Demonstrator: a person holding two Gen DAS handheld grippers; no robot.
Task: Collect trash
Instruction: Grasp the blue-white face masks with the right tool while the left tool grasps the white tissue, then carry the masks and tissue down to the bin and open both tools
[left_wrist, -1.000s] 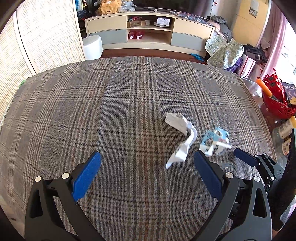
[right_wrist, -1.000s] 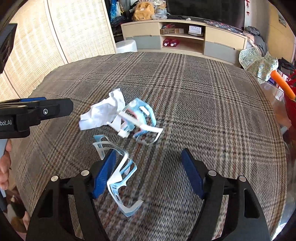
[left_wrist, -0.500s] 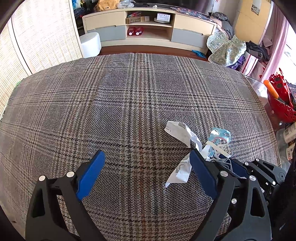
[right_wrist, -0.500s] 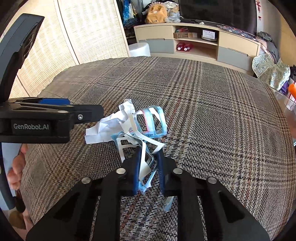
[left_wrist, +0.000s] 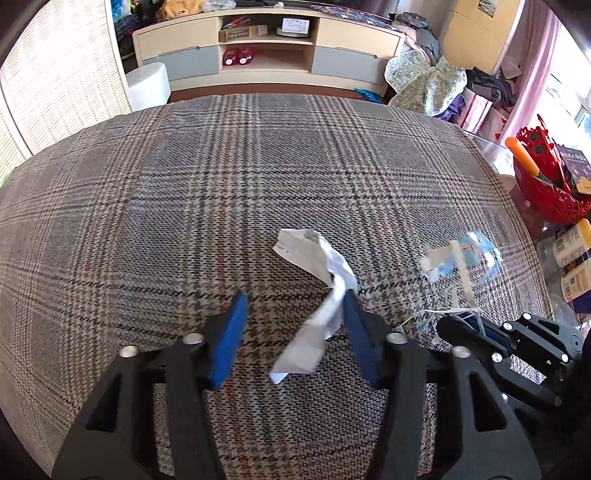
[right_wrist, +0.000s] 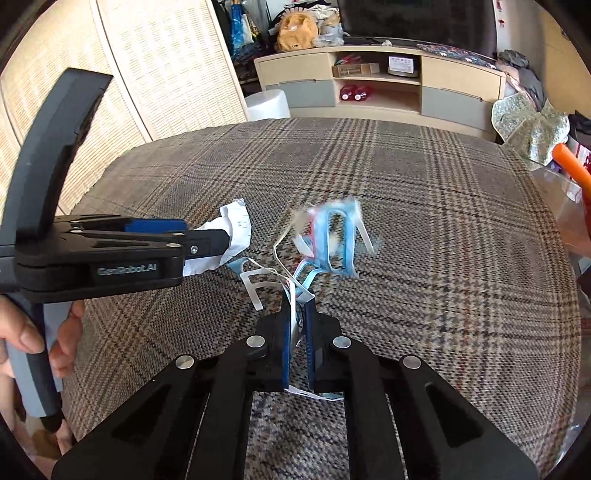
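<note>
A crumpled white paper (left_wrist: 314, 258) lies on the plaid cloth (left_wrist: 184, 203). It sits between the closing jaws of my left gripper (left_wrist: 293, 299): it brushes the right pad (left_wrist: 354, 325), while the left pad stands clear of it. From the right wrist view the left gripper (right_wrist: 212, 238) reaches in from the left over the same paper (right_wrist: 236, 225). My right gripper (right_wrist: 297, 306) is shut on the thin strips of a blue and white torn plastic packaging (right_wrist: 332, 236), whose blurred body hangs ahead of the fingers. In the left wrist view that packaging (left_wrist: 461, 254) shows at right, above the right gripper (left_wrist: 461, 328).
A red basket (left_wrist: 543, 199) and bottles (left_wrist: 572, 243) stand off the cloth's right edge. Beyond the far edge are a white stool (left_wrist: 147, 86) and a low cabinet (left_wrist: 266, 48). A wicker screen (right_wrist: 166, 66) lines the left. A person's hand (right_wrist: 22, 332) holds the left gripper's handle.
The right gripper closed on the plastic strips and the packaging came up off the cloth. The left gripper shifted right over the paper and its jaws narrowed around it.
</note>
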